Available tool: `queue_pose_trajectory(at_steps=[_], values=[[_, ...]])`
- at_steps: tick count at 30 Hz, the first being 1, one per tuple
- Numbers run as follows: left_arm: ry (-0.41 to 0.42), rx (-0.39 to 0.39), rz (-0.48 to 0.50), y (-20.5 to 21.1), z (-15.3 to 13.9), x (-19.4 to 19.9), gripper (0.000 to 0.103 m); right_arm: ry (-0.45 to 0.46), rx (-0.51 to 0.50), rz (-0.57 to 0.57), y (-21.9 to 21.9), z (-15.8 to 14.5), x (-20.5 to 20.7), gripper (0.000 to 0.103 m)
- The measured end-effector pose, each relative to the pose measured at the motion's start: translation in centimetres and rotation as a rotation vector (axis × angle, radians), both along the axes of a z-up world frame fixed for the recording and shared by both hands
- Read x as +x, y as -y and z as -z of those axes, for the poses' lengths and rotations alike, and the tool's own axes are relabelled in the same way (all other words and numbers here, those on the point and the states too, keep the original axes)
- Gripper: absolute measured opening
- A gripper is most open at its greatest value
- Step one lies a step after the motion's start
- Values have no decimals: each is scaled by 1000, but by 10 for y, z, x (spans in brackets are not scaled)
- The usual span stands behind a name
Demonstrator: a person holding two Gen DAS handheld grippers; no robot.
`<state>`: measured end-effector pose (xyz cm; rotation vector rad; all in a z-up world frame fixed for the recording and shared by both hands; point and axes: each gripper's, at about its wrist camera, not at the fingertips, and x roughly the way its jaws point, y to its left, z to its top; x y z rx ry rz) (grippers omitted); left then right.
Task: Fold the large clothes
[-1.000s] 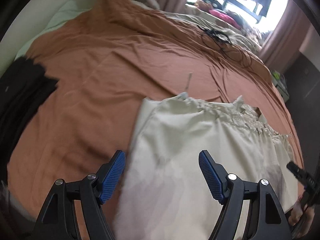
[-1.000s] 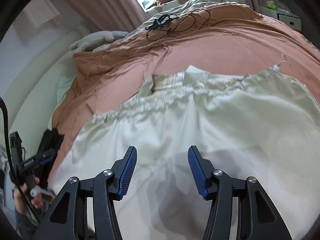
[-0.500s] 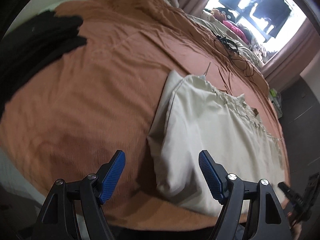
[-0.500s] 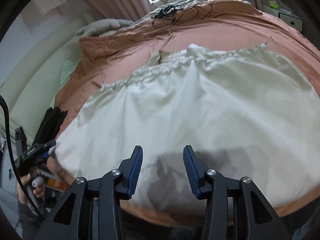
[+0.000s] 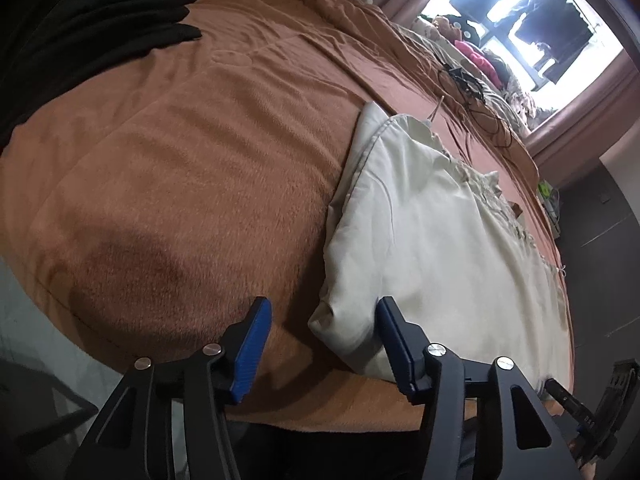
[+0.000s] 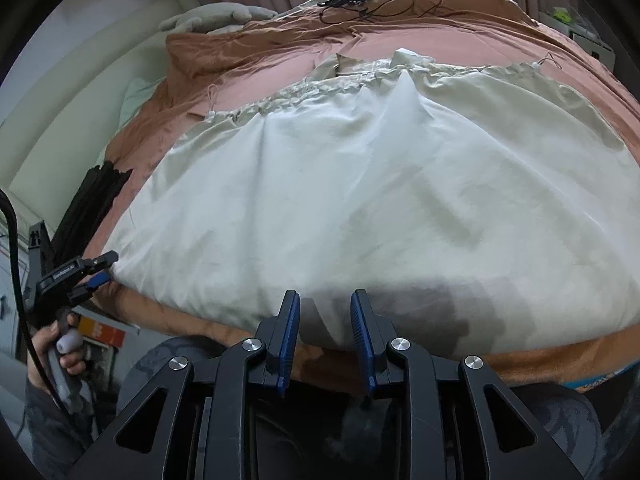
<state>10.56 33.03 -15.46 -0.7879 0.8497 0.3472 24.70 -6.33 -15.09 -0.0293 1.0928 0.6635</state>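
No fold made yet: cream garment point(image 6: 360, 200) lies flat on the brown bedspread point(image 5: 180, 160); my left gripper point(image 5: 324, 340) and right gripper point(image 6: 324, 336), jaws apart and just closing, straddle its near hem ungripped.

Both grippers now sit lower and nearer the bed's near edge than a second ago. The left gripper point(image 5: 324, 336) has slid off the middle of the cream garment point(image 5: 432, 240) toward its near left corner, and its jaws have just been closing; that corner lies between the blue pads point(image 5: 250, 354), though the pads do not yet press on it. The right gripper point(image 6: 325, 320) has drawn back from mid-cloth to the garment's near hem, its jaws also narrowing (the hem's edge sits in the gap, contact unclear). More of the rust-brown bedspread point(image 5: 180, 160) and the black clothing point(image 5: 100, 28) now fills the left wrist view.
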Motion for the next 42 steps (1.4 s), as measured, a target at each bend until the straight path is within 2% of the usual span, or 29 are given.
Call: queue_pose_trajectory(at_steps=[4,9,14,19,24,33,42], values=[[27,-41,-12,3,1,-6,55,-47,-12,22,-3,15,9,28],[69,-91,11,9,4,1,48,-18,-63,35,-15,22,21,28],[89,-118,-4,5,9,13,48,-25,-80,51,-29,26,50,28],[120,-173,-34,-1,16,14,48,-23,-111,70,-45,29,80,20],[142,-260,-90,-6,24,1,45,-39,-116,88,-60,29,117,14],[144,-294,-133,-10,29,-3,44,-25,-157,112,-86,28,175,10],[143,-258,-142,-5,28,-7,36,-16,-163,131,-100,31,213,7]])
